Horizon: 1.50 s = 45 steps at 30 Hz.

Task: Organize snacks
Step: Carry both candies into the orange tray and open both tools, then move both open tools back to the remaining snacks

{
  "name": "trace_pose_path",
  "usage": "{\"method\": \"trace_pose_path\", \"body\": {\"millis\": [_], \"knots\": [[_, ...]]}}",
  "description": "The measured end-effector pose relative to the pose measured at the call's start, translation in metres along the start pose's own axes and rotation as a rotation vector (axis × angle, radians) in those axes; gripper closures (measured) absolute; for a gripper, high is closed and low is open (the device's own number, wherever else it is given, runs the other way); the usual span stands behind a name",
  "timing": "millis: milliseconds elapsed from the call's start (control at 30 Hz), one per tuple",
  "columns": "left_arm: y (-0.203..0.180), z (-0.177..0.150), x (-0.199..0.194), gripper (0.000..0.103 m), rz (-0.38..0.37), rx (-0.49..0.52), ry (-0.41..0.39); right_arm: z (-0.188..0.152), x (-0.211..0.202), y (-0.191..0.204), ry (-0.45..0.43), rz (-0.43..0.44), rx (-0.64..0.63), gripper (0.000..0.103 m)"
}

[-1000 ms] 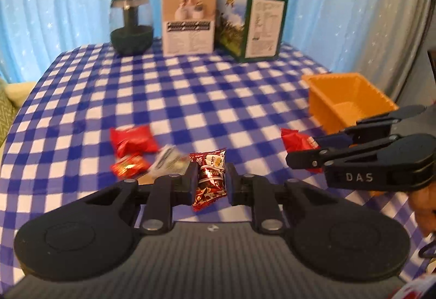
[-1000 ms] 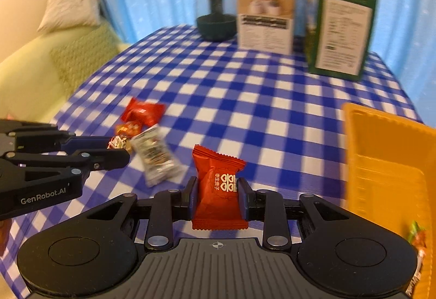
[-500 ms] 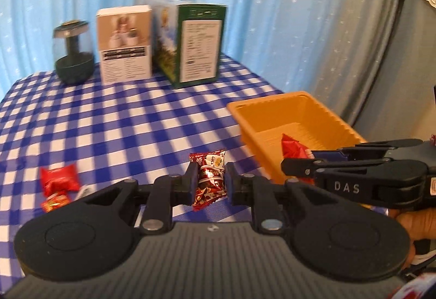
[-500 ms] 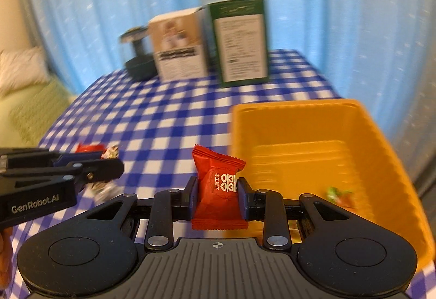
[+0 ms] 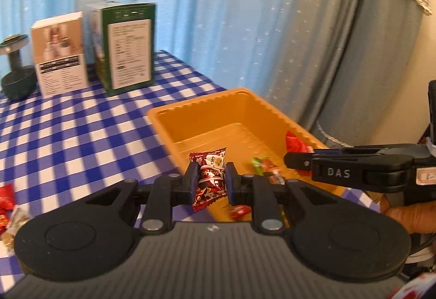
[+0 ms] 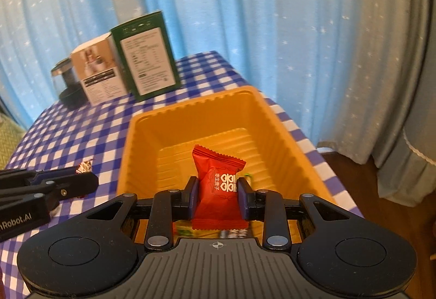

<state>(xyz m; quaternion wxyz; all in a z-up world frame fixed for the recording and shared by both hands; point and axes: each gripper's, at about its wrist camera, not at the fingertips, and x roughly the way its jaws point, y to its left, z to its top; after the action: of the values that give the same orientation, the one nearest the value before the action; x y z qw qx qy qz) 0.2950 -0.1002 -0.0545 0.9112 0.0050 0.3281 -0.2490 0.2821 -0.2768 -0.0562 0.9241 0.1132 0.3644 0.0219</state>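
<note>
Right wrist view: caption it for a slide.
Right gripper holds a red candy packet above the orange tray.

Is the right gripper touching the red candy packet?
Touching. The right wrist view shows the right gripper pads pressed against both sides of the red candy packet.

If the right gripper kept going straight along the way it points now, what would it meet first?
Probably the floor of the orange bin. The right gripper, shut on a red snack packet, aims down into it, with ribbed floor ahead; depth is hard to judge.
</note>
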Motion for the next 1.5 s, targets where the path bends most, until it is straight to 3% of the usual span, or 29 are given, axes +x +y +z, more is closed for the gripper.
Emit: {"method": "trace_pose_path", "body": {"millis": [400, 467, 800, 1133, 1267, 1400, 1500], "knots": [[-0.029, 0.003, 0.03, 0.084, -0.056, 0.014, 0.029, 0.002, 0.002, -0.017, 0.009, -0.038, 0.05, 0.072], [-0.027, 0.003, 0.032, 0.065, -0.045, 0.013, 0.03, 0.002, 0.002, -0.018, 0.012, -0.035, 0.058, 0.072], [0.0, 0.002, 0.019, 0.064, 0.039, -0.028, 0.027, 0.001, 0.003, -0.013, 0.016, -0.01, 0.067, 0.072], [0.007, 0.001, 0.013, 0.064, 0.051, -0.024, 0.028, 0.001, 0.004, -0.004, 0.013, 0.016, 0.065, 0.072], [0.009, 0.0, 0.012, 0.06, 0.058, -0.027, 0.026, 0.002, 0.005, -0.006, 0.015, 0.072, 0.109, 0.072], [0.012, -0.001, 0.011, 0.056, 0.064, -0.031, 0.028, 0.004, 0.005, -0.004, 0.002, 0.064, 0.126, 0.047], [0.014, -0.001, 0.01, 0.055, 0.073, -0.035, 0.028, 0.005, 0.002, -0.005, -0.016, 0.059, 0.139, 0.047]]}}
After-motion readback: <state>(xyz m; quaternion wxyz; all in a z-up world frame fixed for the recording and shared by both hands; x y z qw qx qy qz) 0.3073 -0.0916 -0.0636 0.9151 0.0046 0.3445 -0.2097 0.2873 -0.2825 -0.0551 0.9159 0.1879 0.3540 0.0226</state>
